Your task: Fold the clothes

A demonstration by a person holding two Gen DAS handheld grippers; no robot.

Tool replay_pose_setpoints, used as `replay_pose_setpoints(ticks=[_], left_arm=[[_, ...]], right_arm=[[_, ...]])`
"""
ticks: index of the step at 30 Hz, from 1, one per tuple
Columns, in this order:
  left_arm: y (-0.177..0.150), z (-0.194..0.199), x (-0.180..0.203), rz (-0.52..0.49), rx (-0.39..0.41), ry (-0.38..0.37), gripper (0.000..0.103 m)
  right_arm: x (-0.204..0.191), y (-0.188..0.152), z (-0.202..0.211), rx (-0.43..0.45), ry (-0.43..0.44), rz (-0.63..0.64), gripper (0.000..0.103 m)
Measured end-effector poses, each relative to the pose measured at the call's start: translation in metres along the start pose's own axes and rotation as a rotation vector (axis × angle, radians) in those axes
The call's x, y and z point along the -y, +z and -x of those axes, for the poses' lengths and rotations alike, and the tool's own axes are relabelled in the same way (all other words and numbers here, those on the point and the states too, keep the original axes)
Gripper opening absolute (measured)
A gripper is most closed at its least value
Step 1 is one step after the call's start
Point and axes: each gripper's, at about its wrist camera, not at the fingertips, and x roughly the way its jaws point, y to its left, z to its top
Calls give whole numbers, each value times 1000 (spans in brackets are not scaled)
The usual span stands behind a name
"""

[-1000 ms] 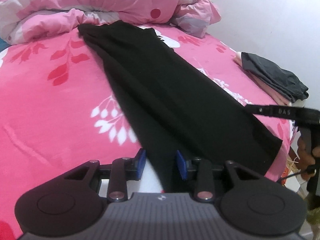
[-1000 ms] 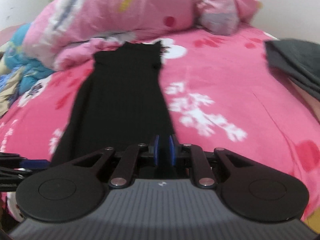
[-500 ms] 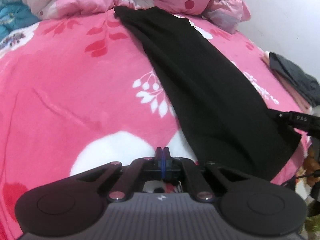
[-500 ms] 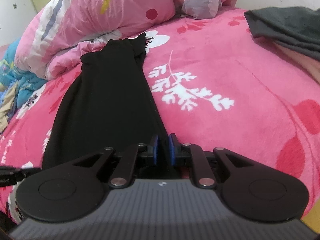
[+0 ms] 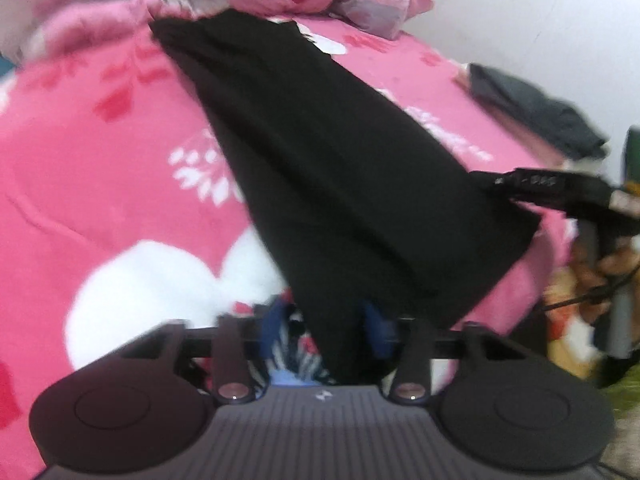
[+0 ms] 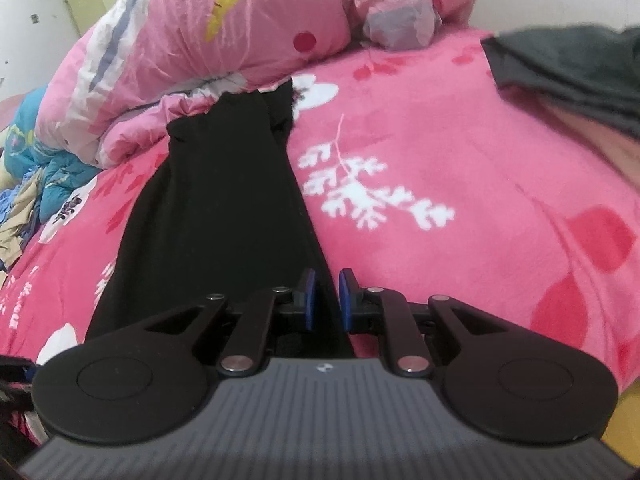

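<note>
A long black garment (image 5: 320,160) lies stretched along the pink floral bed, its far end by the pink quilt; it also shows in the right wrist view (image 6: 216,208). My left gripper (image 5: 326,320) is open, its blue pads either side of the garment's near left corner, which hangs between them. My right gripper (image 6: 327,298) is narrowly shut on the garment's near right edge and also shows in the left wrist view (image 5: 560,192) at the hem's right corner.
A rumpled pink quilt (image 6: 224,40) is heaped at the head of the bed. A folded dark grey garment (image 6: 568,68) lies on a pink one at the bed's right edge, also in the left wrist view (image 5: 532,112). Blue bedding (image 6: 36,168) lies at left.
My left gripper was shut half a second ago and to the garment's left; now it is open around the near corner. The right gripper stays on the hem edge.
</note>
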Motion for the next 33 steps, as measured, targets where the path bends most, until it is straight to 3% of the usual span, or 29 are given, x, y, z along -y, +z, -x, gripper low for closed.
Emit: replay_pose_setpoints(ticks=[3, 11, 14, 18, 21, 22, 25, 28, 30, 33], left_arm=[[-4, 5, -3, 28, -18, 18, 5], [-25, 13, -13, 59, -60, 43, 1], [-26, 29, -16, 55, -8, 10, 8], [-13, 57, -9, -31, 176, 57, 33], [3, 46, 0, -47, 209, -35, 39], [4, 34, 3, -47, 195, -79, 39], [-8, -5, -5, -17, 58, -69, 35], [-14, 9, -18, -21, 95, -112, 36], [-11, 19, -25, -23, 92, -133, 41], [7, 28, -30, -54, 148, -97, 47]], right_arm=[[4, -4, -5, -8, 9, -23, 13], [6, -8, -6, 0, 21, -14, 13], [5, -6, -3, 1, 17, -14, 13], [-15, 2, 14, 61, 42, 55, 14], [-36, 6, 21, 82, 91, 138, 14], [-42, 5, 18, 73, 104, 169, 14], [-48, -2, -1, -5, 76, 227, 14], [-29, -11, -3, -67, 3, 223, 11], [-14, -5, 10, -88, 24, 164, 10], [-12, 15, 18, -113, 22, 142, 12]])
